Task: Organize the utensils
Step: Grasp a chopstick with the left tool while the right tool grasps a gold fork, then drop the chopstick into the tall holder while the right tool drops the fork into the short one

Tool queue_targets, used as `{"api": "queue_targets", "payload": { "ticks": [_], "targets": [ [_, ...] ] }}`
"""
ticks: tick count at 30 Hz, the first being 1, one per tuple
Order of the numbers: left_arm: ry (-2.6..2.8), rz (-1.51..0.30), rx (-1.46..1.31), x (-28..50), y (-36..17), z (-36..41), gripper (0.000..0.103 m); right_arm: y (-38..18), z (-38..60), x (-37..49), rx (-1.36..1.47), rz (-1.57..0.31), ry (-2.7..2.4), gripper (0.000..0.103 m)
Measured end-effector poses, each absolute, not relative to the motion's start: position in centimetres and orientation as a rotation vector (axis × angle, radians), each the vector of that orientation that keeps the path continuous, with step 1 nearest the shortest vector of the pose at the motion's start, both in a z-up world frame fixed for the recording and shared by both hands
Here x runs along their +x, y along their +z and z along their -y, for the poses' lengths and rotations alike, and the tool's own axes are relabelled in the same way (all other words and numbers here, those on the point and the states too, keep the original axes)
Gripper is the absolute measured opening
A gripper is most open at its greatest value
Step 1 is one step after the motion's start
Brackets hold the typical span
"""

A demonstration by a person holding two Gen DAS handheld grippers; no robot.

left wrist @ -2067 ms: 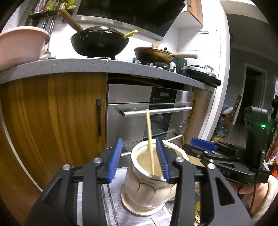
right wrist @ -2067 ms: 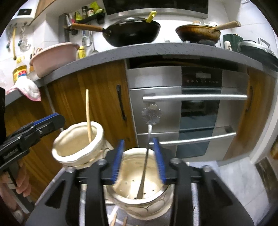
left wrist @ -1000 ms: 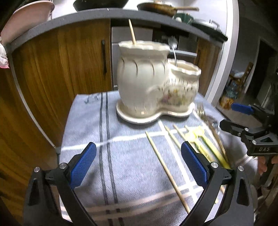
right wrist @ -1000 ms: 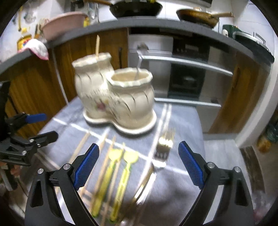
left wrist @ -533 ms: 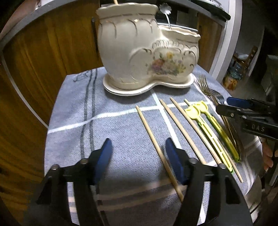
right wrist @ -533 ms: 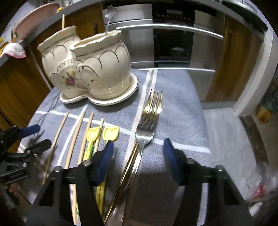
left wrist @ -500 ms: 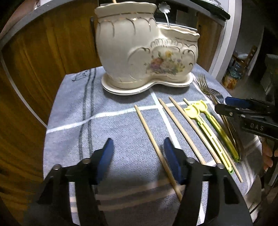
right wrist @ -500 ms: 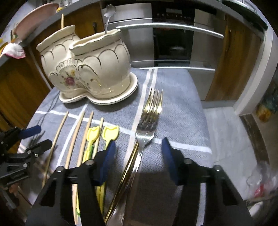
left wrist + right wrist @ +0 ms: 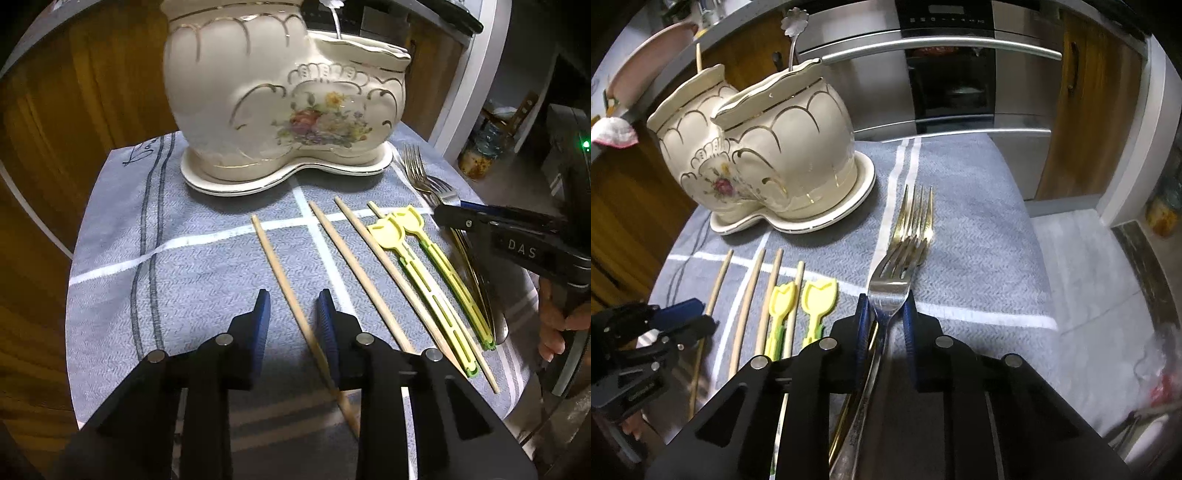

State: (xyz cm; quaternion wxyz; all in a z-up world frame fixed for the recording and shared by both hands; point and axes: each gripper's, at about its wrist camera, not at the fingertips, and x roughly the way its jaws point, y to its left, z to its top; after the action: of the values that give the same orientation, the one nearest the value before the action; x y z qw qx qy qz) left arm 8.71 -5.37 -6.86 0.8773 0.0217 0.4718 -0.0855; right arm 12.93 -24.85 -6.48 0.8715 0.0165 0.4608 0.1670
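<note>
- The left gripper (image 9: 291, 317) hovers low over the blue-grey striped cloth (image 9: 122, 229) on the tabletop, its blue fingers (image 9: 263, 314) narrowed but parted around the leftmost chopstick (image 9: 275, 260). The right finger looks to touch the stick; the left one stands clear.
- That chopstick runs from about 11 o'clock down to 5 o'clock under the gripper.
- At 12 o'clock from the left gripper stands the cream ceramic holder (image 9: 280, 96), two joined pots on a saucer, with a chopstick (image 9: 699, 55) in the taller pot and a flower-ended spoon (image 9: 793, 26) in the lower pot.
- Further right lie two more chopsticks (image 9: 354, 266), side by side, then a pair of yellow-green plastic picks (image 9: 424, 266), with a fourth thin stick (image 9: 798, 291) between them.
- Next come the forks (image 9: 908, 243), stacked, tines pointing to 12 o'clock, just right of the picks.
- The right gripper (image 9: 884, 321) sits over the forks' necks, its fingers (image 9: 911, 321) drawn close on either side of the top fork; whether they press on it I cannot tell.
</note>
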Motion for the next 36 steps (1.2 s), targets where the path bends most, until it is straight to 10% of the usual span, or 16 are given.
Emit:
{"api": "queue_targets", "payload": {
  "ticks": [7,36],
  "targets": [
    [-0.178,-0.987,0.044,9.1,-6.9,4.3,0.005,-5.4,24.5,12.1,-0.002,-0.915,0.360,0.005],
    [-0.204,-0.459,-0.058,6.5,7.6,-3.1,0.005,9.8,21.2,8.1,-0.096,-0.360,0.409,0.003]
  ]
}}
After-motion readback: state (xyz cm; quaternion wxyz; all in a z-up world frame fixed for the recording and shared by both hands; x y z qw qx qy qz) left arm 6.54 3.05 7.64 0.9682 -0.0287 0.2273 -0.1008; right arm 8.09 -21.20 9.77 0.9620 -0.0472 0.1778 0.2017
